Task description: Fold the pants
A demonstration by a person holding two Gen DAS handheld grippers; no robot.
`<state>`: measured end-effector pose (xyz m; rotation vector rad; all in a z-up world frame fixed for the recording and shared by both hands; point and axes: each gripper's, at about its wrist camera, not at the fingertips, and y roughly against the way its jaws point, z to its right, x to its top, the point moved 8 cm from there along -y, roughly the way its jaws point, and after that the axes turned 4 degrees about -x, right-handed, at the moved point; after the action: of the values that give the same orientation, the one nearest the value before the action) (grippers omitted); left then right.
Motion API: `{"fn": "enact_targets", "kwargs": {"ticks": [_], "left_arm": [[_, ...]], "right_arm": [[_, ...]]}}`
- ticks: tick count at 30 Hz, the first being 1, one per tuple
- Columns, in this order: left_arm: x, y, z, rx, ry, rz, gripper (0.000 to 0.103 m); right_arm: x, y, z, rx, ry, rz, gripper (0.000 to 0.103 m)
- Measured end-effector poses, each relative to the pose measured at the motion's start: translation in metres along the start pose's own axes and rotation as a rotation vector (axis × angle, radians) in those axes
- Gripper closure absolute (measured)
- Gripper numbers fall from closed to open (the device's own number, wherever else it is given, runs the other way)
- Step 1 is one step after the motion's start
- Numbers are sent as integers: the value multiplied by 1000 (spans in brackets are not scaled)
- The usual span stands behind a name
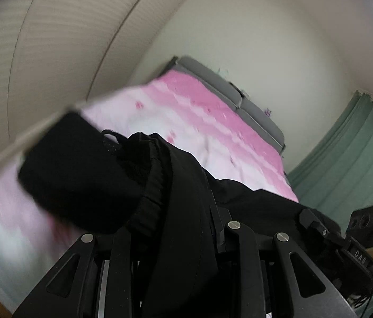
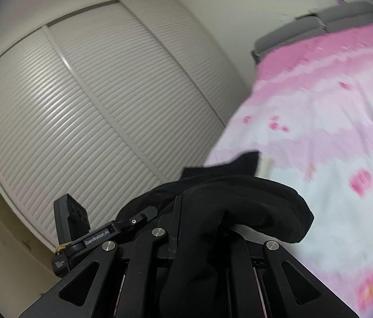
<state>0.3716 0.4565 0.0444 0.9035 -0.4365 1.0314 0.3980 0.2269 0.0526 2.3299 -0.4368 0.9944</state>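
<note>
- The black pants hung off both grippers, raised above the bed with its pink and white cover; only a part near the elastic waistband showed plainly.
- The left gripper had cloth draped down between its fingers and looked closed on it, though the fabric hid the fingertips, so how tightly it was pinched could not be made out.
- The right gripper likewise had pants bunched over and between its fingers and seemed clamped on them; the tips were covered there too.
- The right gripper appeared in the left view just beside the garment, so the two stood close together.
- Both views were blurred across the bed, which suggested the cloth was being carried or shaken out, judged as an early stage of the fold.
- To do this step well, the grippers should draw apart along the waistband until it is taut, so the legs hang straight.
- Both holds should stay firm; thick bunched cloth may slip from a loose pinch.
- The pants should then be lowered flat on the bed, away from the slatted closet doors and the headboard.
</note>
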Motion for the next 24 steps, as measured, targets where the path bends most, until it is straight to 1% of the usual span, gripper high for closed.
{"fn": "enact_targets", "kwargs": {"ticks": [1,2,5,7,9,10,12,13,14,15,17,18,19,20,22,24], "left_arm": [[24,-4,-9,11,-15,21,76],[46,-8,-20,21,-25,39,76],[95,-18,-50,60,-69,90,76],[111,-28,-71,83,-100,109,76],[117,-44,-101,111,-118,116,76],[113,-56,-121,128,-116,109,76],[93,-84,-162,166,-102,73,76],[79,-97,-180,184,-83,44,76],[57,-113,-204,204,-40,-6,75],[41,-123,-218,218,-21,-39,75],[14,-135,-238,247,-33,-72,74],[6,-136,-242,238,-29,-72,72],[0,-134,-245,223,-18,-67,69],[-3,-132,-249,208,-7,-62,68],[-7,-127,-251,198,-16,-55,62],[-11,-122,-249,205,-28,-58,58]], "right_arm": [[18,-25,-11,10,23,-2,94],[27,-39,-17,13,37,-4,93],[68,-98,-43,43,91,5,93],[84,-132,-57,64,128,10,93],[89,-161,-65,78,154,12,93],[88,-180,-65,87,162,7,93],[75,-215,-56,86,159,-22,93],[61,-237,-45,77,143,-55,93],[45,-254,-34,64,134,-90,93],[21,-278,-16,34,118,-146,93],[-16,-301,9,17,64,-231,93],[-41,-310,23,19,36,-274,93],[-58,-314,31,19,27,-296,92],[-67,-314,38,23,21,-307,92],[-84,-313,49,43,13,-324,92],[-87,-312,54,68,-3,-327,91]]}}
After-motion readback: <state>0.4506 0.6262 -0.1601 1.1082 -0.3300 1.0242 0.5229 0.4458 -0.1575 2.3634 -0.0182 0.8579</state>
